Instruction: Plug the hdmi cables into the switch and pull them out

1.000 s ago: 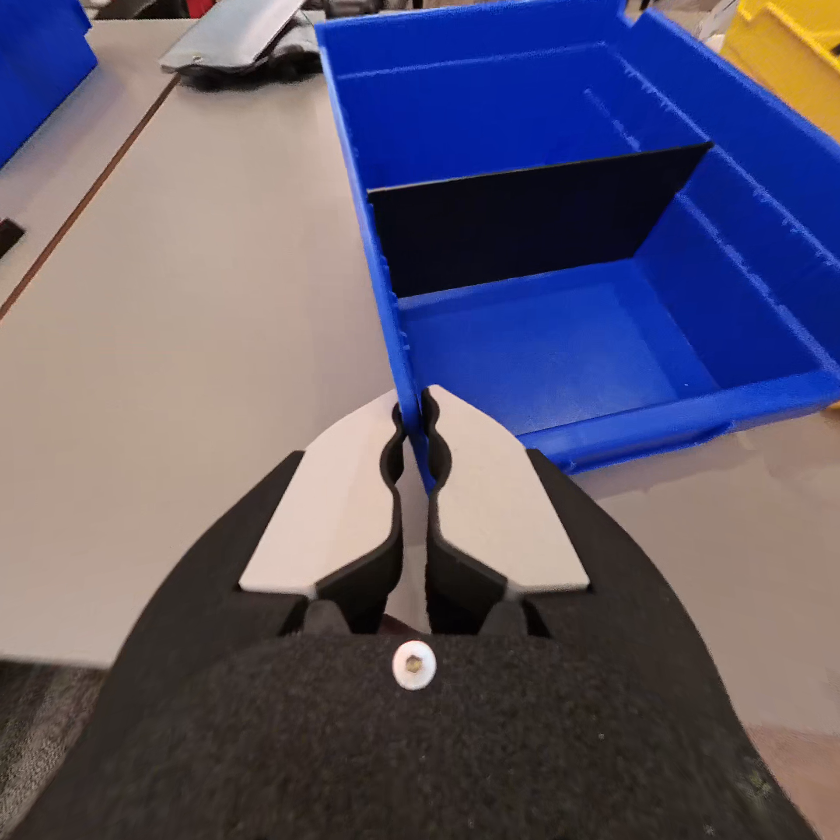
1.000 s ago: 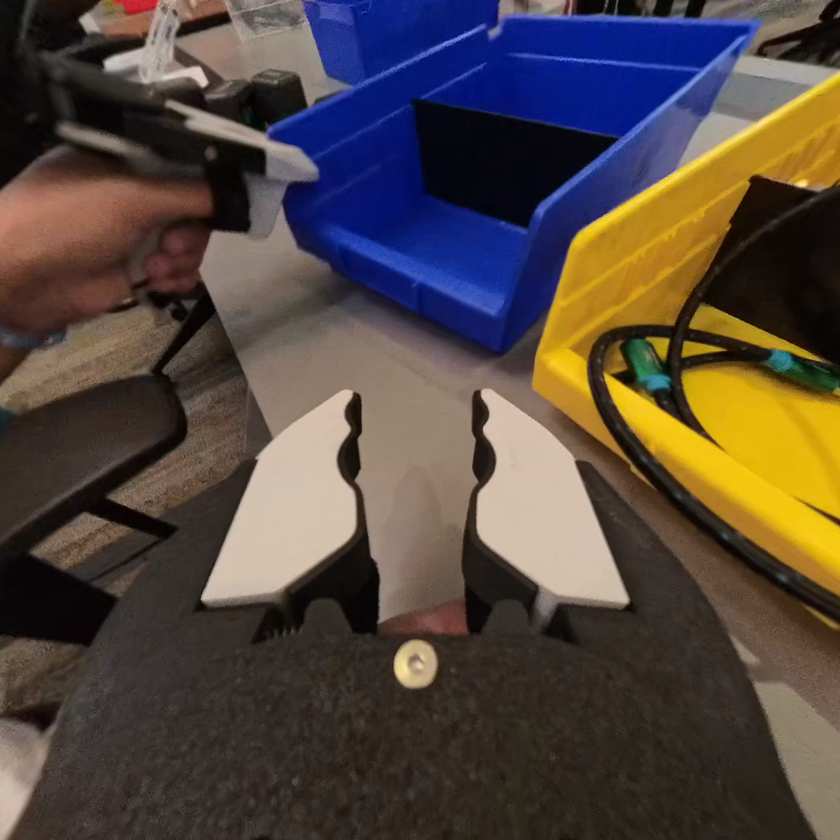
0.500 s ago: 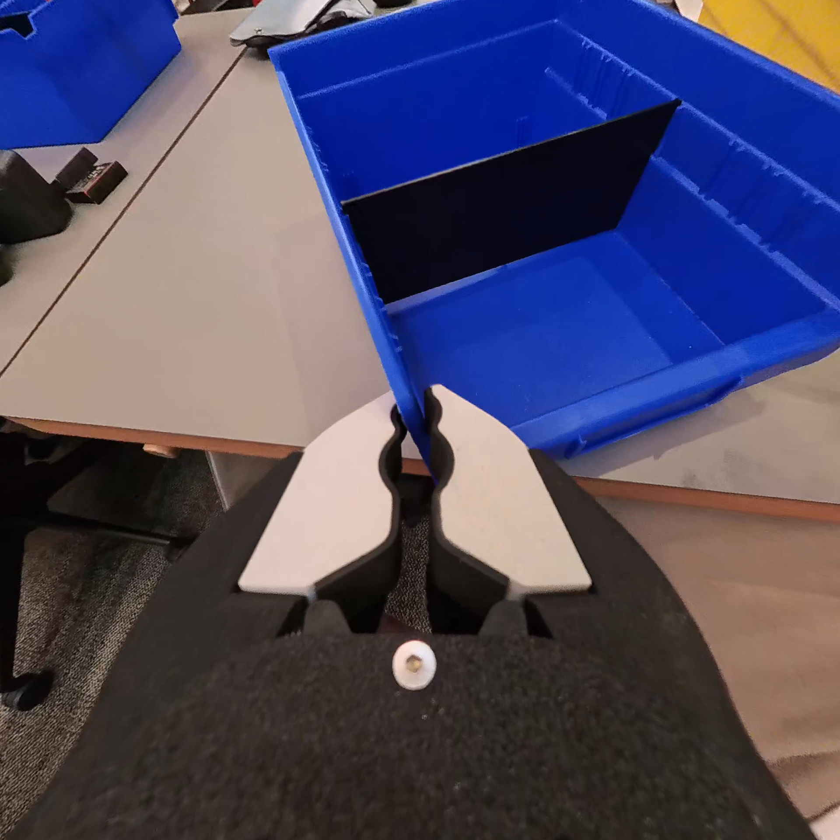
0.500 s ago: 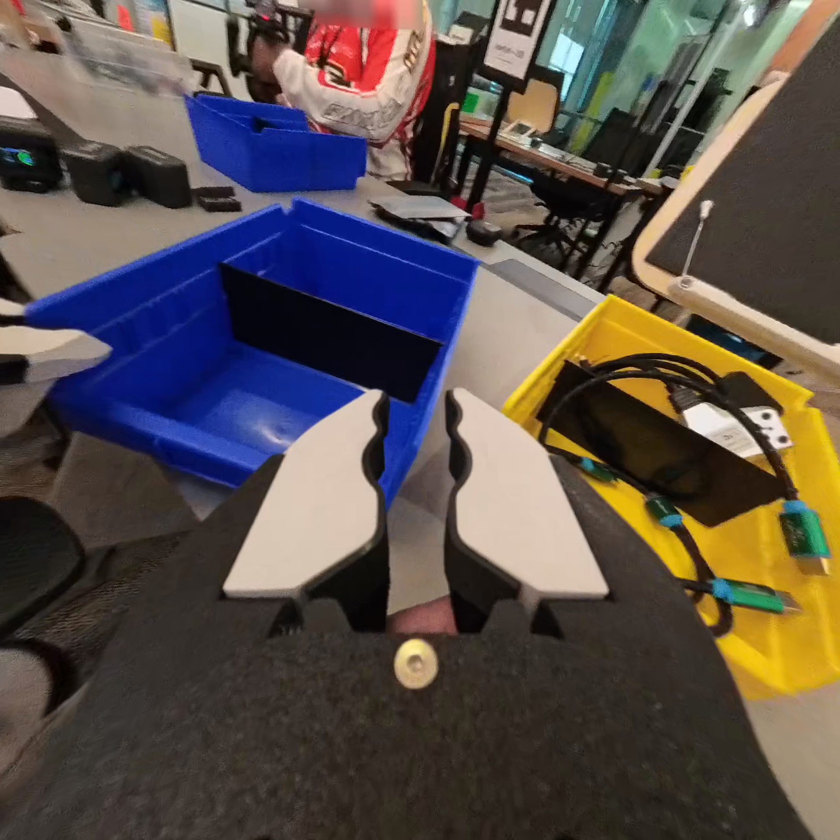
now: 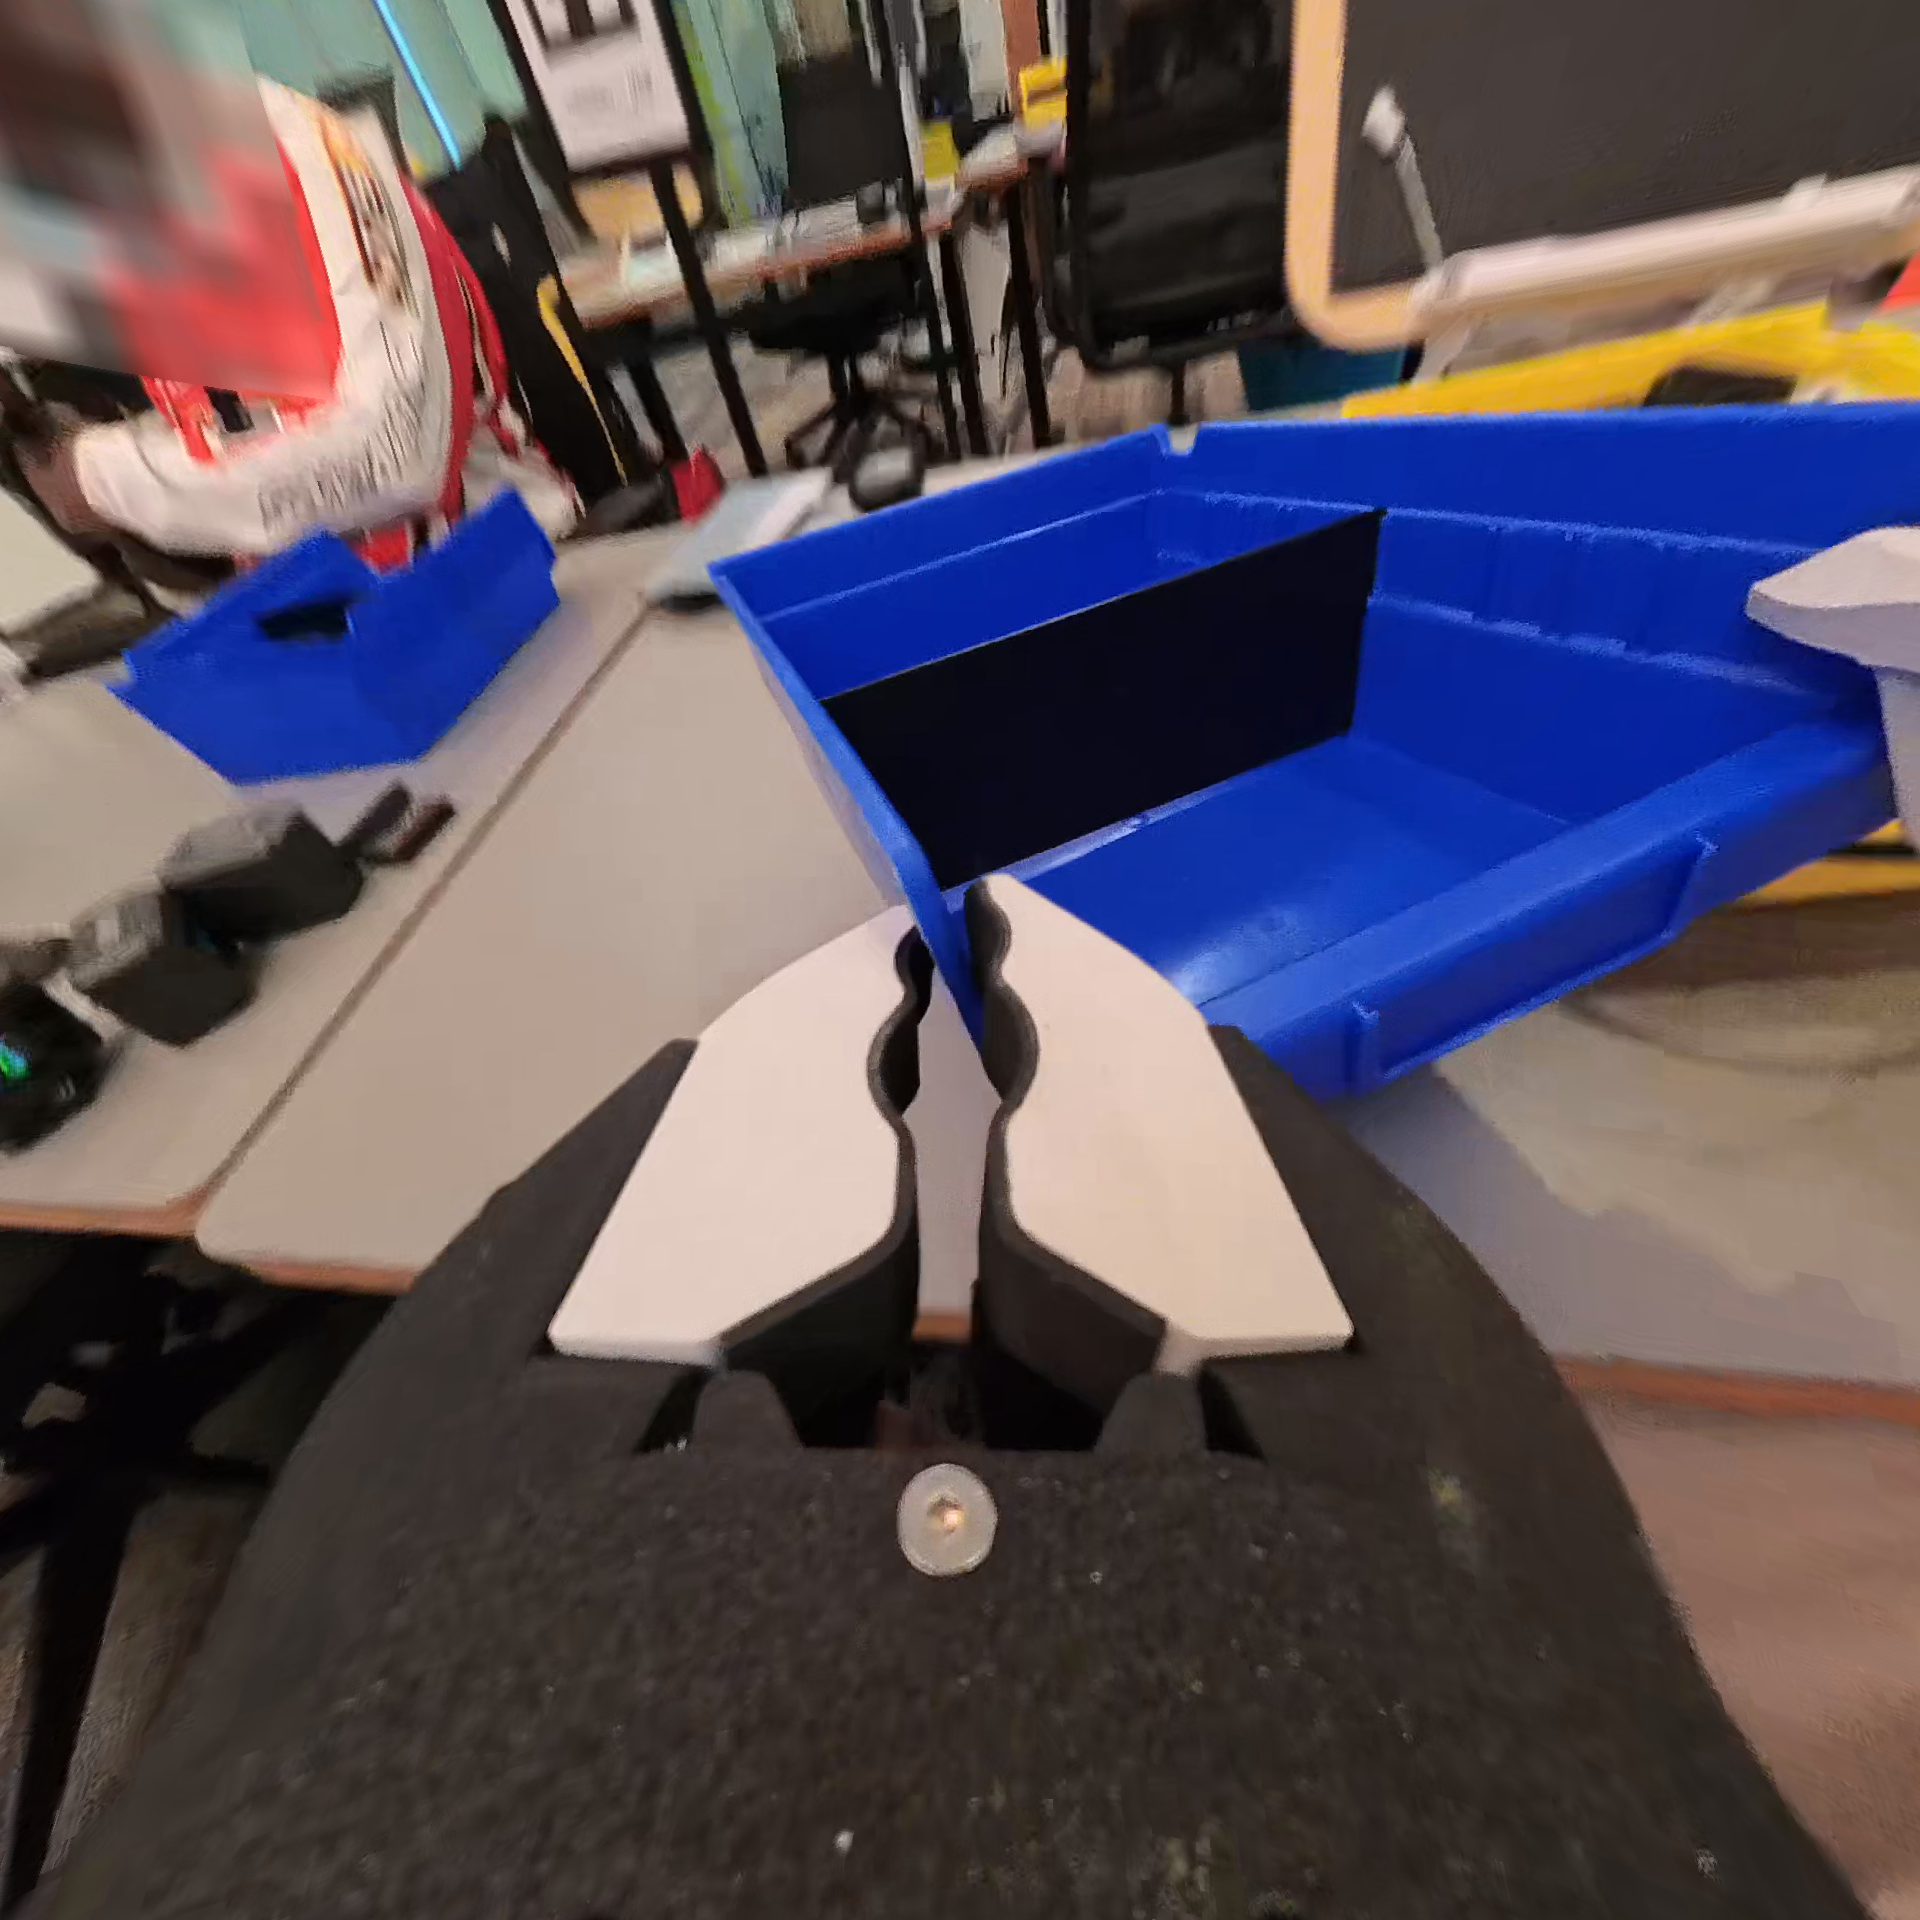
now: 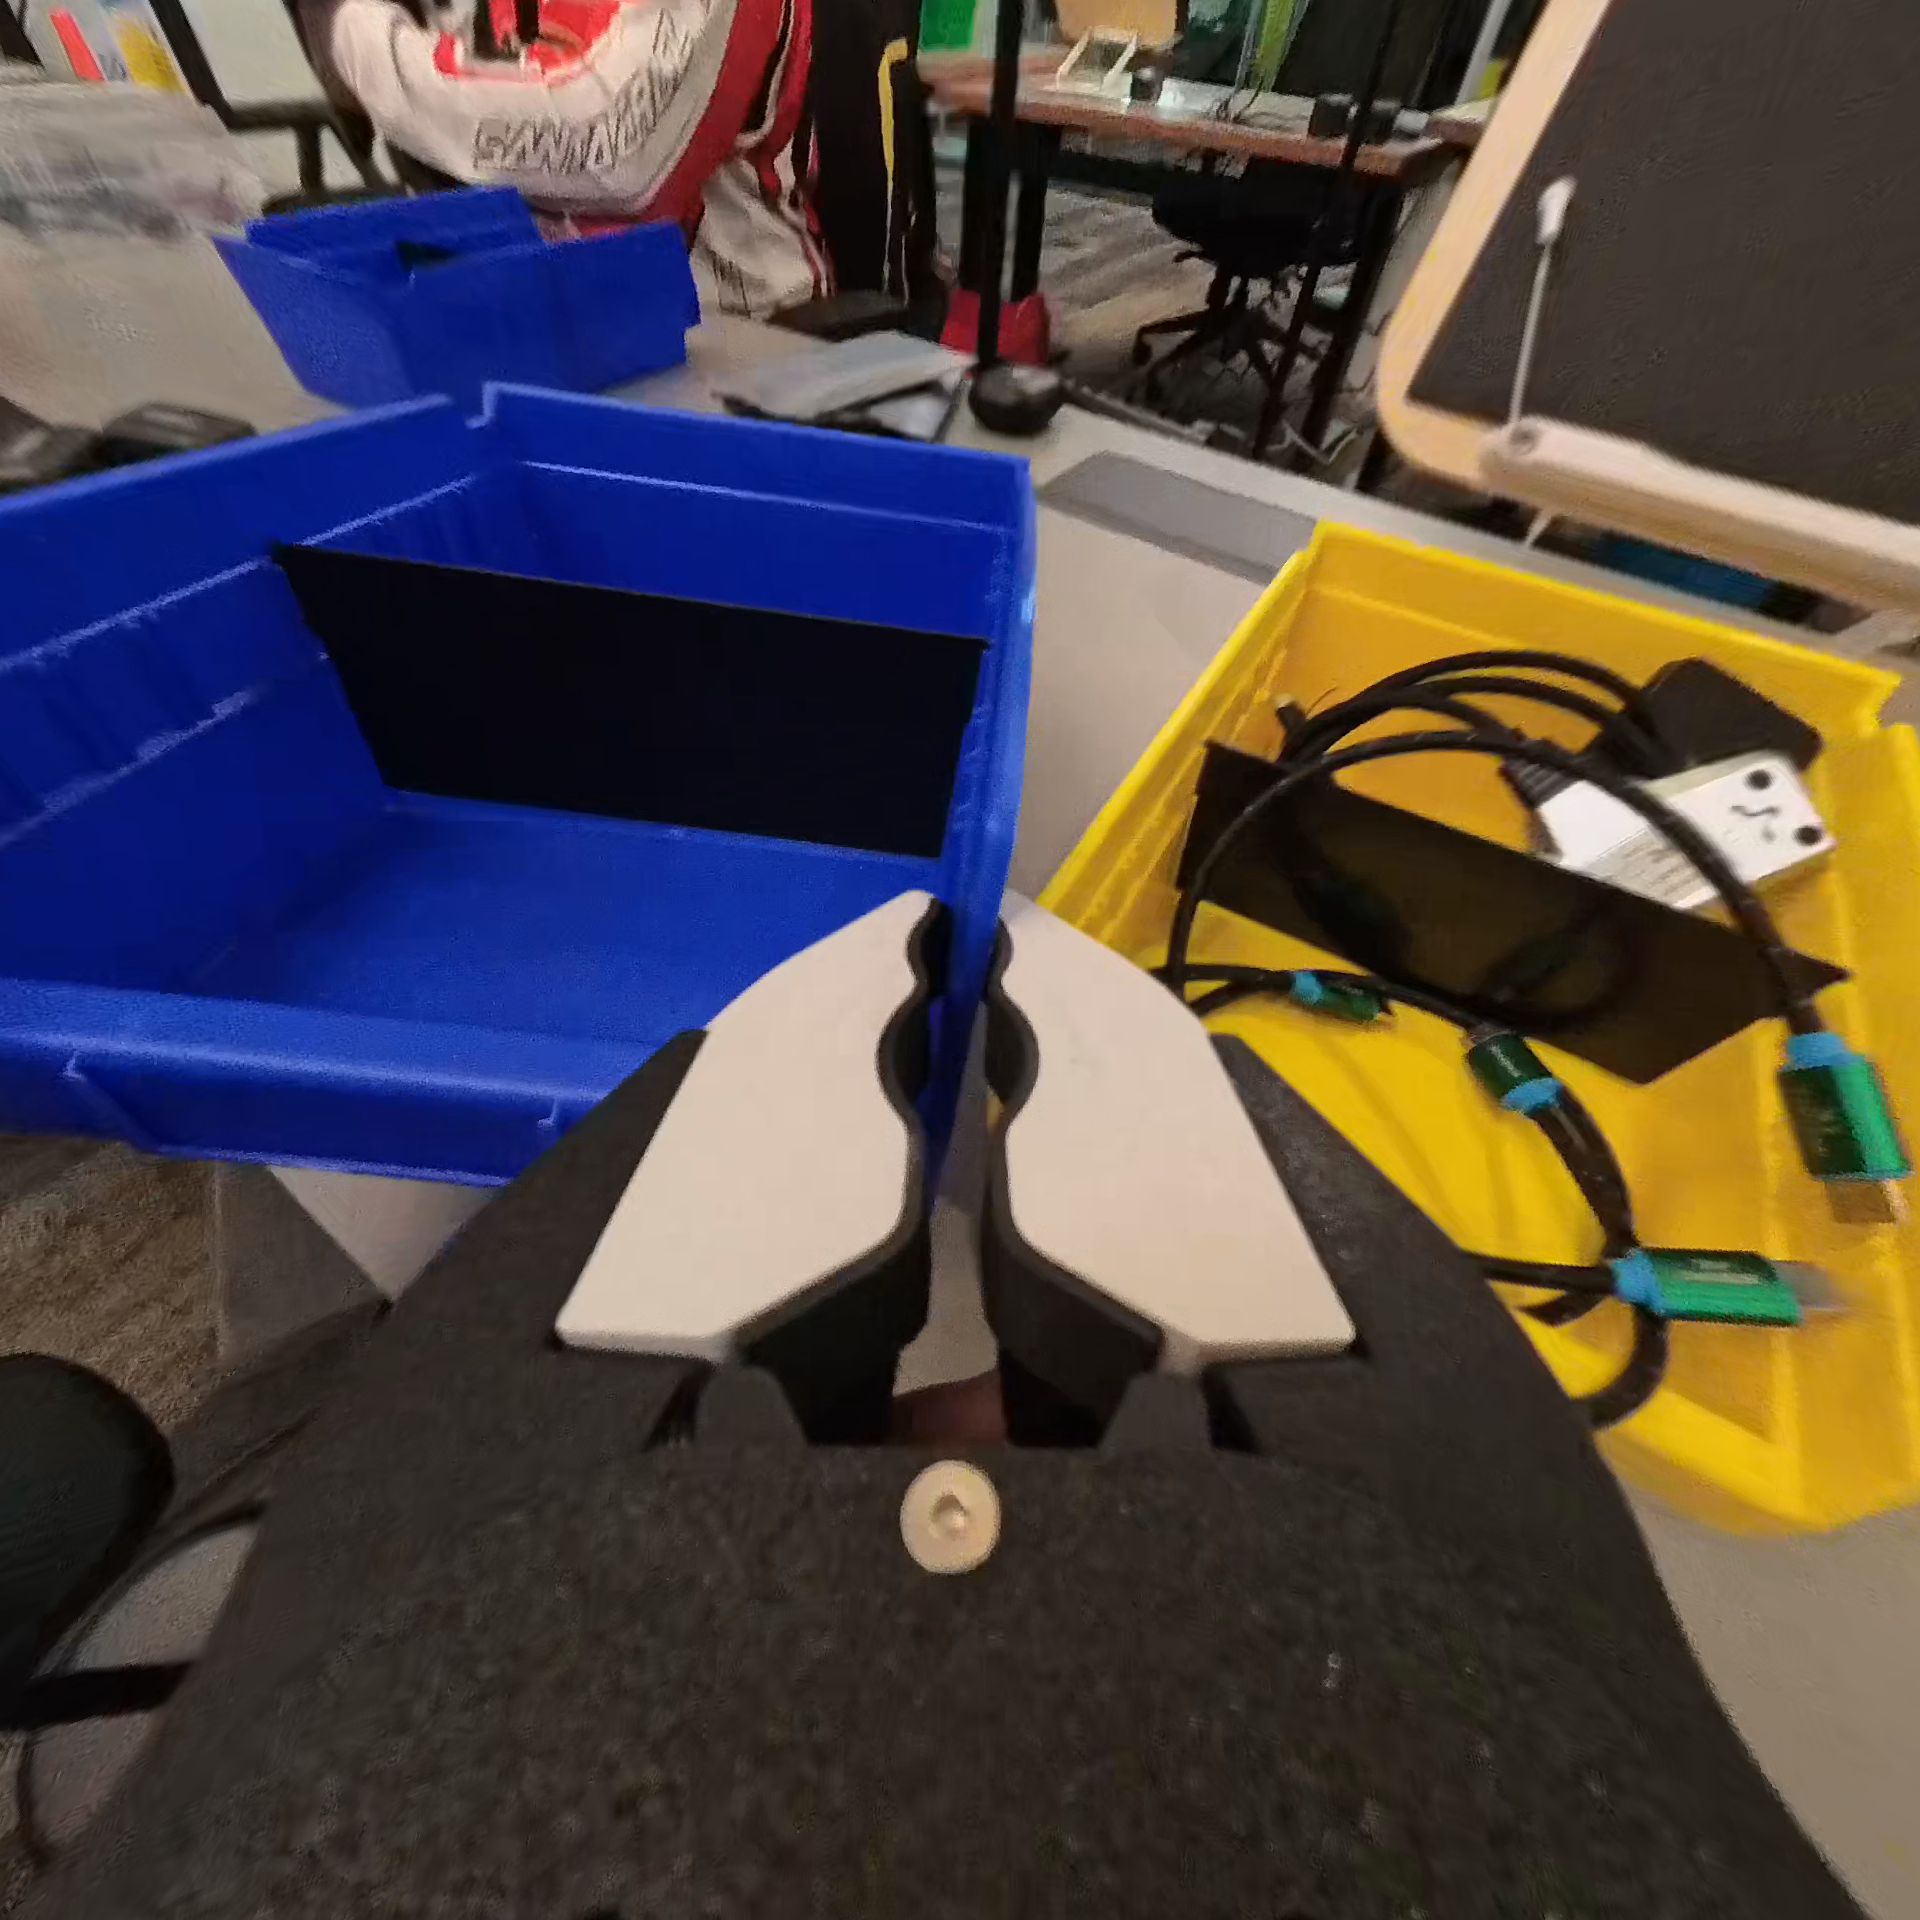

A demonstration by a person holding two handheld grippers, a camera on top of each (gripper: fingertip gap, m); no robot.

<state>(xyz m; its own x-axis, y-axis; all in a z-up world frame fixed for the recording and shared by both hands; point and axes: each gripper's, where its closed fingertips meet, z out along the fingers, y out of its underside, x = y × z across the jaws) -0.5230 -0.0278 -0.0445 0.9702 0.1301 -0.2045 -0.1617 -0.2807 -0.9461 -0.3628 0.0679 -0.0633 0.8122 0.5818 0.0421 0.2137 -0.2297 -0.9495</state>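
My left gripper (image 5: 943, 925) is shut on the left side wall of a blue bin (image 5: 1351, 862), near its front corner. My right gripper (image 6: 966, 925) is shut on the right side wall of the same blue bin (image 6: 468, 914); its finger shows at the right edge of the left wrist view (image 5: 1839, 603). The bin holds only an upright black divider (image 6: 644, 717). To the right, a yellow bin (image 6: 1351, 613) holds black HDMI cables with green plugs (image 6: 1704, 1286) and a white switch box (image 6: 1704, 821).
A black divider (image 6: 1455, 914) lies flat in the yellow bin. A second blue bin (image 5: 343, 665) and black devices (image 5: 187, 935) sit at the far left of the grey table (image 5: 582, 935). A person in red and white (image 6: 582, 114), chairs and desks are behind. My right fingertips sit around 20 cm from my left ones.
My right gripper moved to the blue bin's right wall and shut on it. My left gripper kept its hold on the left wall. Both views swung up towards the room.
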